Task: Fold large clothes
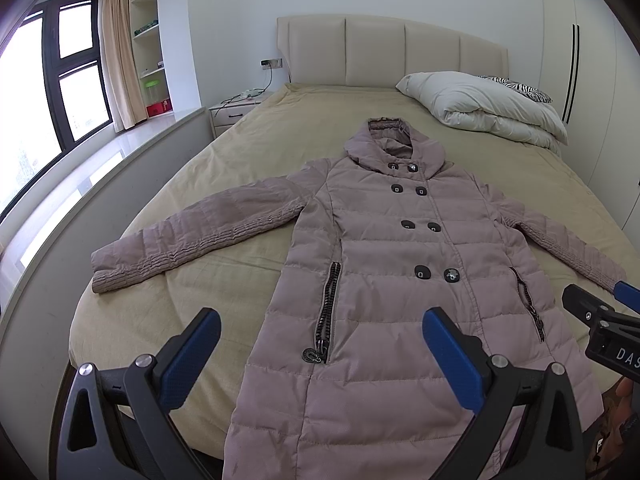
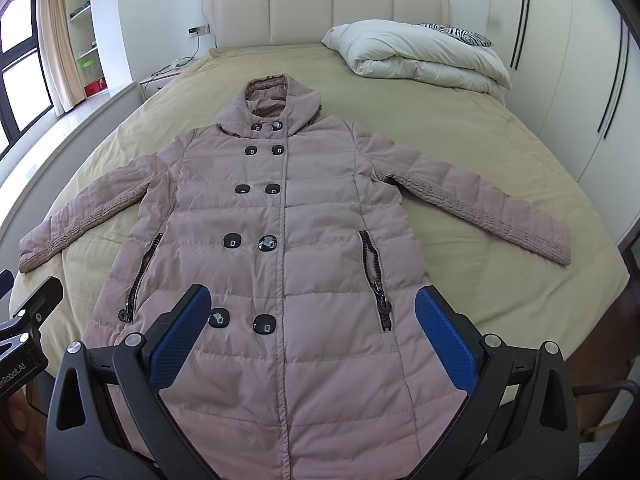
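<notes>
**Coat laid flat, both claws empty**

The coat (image 2: 280,208) lies front-up on the bed (image 2: 480,152), sleeves spread, hood toward the headboard. Left gripper (image 1: 320,350) and right gripper (image 2: 312,324) hover wide open above its hem, apparently not touching.

Your left gripper (image 1: 322,354) is held with its blue-padded fingers (image 1: 192,364) spread wide apart and nothing between them, pointing forward from the foot edge of the bed. Your right gripper (image 2: 312,332) sits beside it at about the same height, its fingers (image 2: 444,338) equally wide and gripping nothing. Each gripper shows at the edge of the other's view, so the two are side by side, apart and not touching.
</notes>
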`<state>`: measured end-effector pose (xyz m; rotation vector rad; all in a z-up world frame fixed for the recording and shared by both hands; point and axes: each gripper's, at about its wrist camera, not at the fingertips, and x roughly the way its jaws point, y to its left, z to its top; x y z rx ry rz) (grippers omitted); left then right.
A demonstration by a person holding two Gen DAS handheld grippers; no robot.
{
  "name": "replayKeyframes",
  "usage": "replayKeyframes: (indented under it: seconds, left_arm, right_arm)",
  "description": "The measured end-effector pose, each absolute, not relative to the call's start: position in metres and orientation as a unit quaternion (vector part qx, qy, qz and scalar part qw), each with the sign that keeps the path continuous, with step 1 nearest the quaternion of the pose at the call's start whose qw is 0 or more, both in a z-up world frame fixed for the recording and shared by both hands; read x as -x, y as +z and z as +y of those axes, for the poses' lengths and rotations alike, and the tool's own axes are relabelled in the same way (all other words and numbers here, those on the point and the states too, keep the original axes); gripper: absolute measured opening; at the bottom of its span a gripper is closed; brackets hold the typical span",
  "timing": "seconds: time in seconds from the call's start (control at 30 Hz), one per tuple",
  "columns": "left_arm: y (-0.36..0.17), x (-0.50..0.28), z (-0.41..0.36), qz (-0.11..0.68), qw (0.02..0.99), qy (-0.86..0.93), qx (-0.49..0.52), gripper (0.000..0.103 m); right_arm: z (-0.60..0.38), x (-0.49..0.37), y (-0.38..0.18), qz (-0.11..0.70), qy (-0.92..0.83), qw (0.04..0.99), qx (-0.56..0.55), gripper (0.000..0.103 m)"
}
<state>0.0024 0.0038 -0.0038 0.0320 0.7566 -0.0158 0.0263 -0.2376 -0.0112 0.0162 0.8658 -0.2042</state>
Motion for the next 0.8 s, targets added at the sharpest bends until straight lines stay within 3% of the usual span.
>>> replayKeyframes:
  seconds: [0.8]
  left_arm:
    - [-0.008, 0.002, 0.003, 0.371, 0.929, -0.007, -0.016, 0.103]
  right_arm:
    - [-0.234, -0.025, -0.025, 0.423, -0.099, 0.901, -0.009, 0.103]
